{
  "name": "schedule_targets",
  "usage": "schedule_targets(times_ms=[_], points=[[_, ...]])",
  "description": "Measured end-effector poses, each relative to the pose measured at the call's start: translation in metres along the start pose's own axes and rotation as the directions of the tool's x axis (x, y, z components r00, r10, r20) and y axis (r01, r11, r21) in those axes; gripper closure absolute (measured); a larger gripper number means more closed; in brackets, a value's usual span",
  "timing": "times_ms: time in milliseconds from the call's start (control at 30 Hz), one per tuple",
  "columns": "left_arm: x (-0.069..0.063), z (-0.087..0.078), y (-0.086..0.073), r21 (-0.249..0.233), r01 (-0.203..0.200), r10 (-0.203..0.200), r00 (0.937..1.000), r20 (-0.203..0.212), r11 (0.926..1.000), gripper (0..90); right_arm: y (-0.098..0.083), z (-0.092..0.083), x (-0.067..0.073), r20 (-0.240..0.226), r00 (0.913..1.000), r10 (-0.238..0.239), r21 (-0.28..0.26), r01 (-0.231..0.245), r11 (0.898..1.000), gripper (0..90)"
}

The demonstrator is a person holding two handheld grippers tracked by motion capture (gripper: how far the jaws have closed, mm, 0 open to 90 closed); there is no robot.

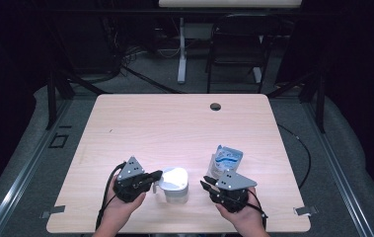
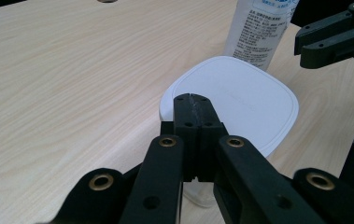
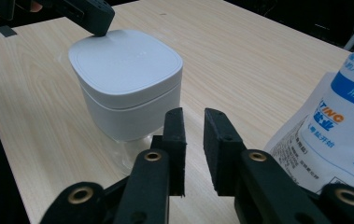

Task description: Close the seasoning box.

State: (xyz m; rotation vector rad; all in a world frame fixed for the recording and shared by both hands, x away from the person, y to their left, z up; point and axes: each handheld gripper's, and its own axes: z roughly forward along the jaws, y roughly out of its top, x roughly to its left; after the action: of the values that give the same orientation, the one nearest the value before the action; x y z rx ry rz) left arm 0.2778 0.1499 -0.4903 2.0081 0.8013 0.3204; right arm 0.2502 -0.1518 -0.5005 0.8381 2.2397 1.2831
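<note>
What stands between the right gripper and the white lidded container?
Nothing visible: only bare table lies between the right gripper and the white container. The pouch stands off to its side; the shut left gripper is over the lid.

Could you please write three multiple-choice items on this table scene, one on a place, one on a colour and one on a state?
1. Where does the refill pouch stand?
A. Beyond the right gripper
B. On the container
C. At the table's far edge

2. What colour is the container's lid?
A. Black
B. White
C. Blue

3. How are the left gripper's fingers?
A. Wide open
B. Shut together
C. Clamped on the pouch

Answers: 1 A, the high view shows it just past that gripper. 2 B, the lid is plainly white. 3 B, no gap shows between them in the left gripper view.
</note>
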Motion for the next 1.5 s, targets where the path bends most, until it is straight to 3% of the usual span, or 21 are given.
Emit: schedule_targets(times_ms=[167,733,1500], points=[[0.000,0.000,0.000,-0.004,0.002,-0.002,1.0000,0.000,1.0000,90.0,0.000,0.002,-0.001,-0.008,1.0000,0.001,0.006,-0.001,1.000,90.0],[0.003,-0.002,-0.003,-0.002,0.030,-0.030,0.9996,-0.002,0.9996,90.0,0.004,0.008,0.000,-0.041,0.9988,-0.026,0.003,0.026,1.000,90.0],[0.003,-0.003,-0.004,-0.006,0.033,-0.033,0.9994,-0.006,0.9994,90.0,0.009,0.033,0.013,-0.104,0.9928,-0.059,0.026,0.062,0.998,90.0]])
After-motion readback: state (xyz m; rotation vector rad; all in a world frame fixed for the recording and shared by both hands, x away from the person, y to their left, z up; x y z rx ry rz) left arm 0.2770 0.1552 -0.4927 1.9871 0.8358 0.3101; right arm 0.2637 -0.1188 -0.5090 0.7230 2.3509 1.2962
